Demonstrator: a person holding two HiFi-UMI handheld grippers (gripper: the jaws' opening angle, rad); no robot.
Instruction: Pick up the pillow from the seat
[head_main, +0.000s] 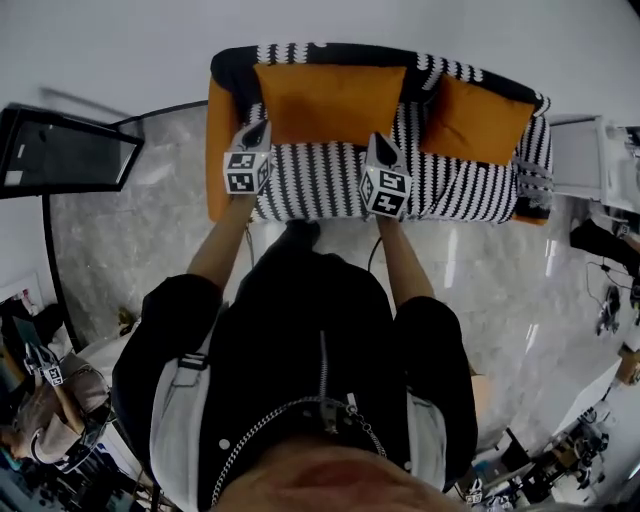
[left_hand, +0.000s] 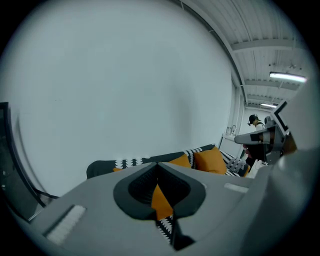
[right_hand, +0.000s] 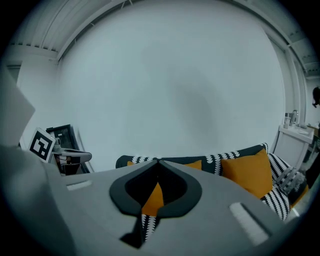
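Note:
A sofa (head_main: 330, 180) with a black-and-white striped cover carries two orange pillows. The larger pillow (head_main: 328, 102) leans against the backrest at the left, and the smaller pillow (head_main: 475, 120) stands at the right. My left gripper (head_main: 262, 128) is shut and empty, its tip just off the larger pillow's lower left corner. My right gripper (head_main: 377, 141) is shut and empty too, at that pillow's lower right corner. In the left gripper view the closed tip (left_hand: 157, 165) points at the sofa, with orange pillow (left_hand: 210, 160) beyond. The right gripper view shows its closed tip (right_hand: 157, 162) and the smaller pillow (right_hand: 250, 172).
A black-framed panel (head_main: 70, 150) stands left of the sofa. A white cabinet (head_main: 575, 155) is at its right end. The floor (head_main: 130, 240) is pale marble. A white wall (head_main: 320, 20) rises behind the sofa. A person (left_hand: 255, 120) stands far off to the right.

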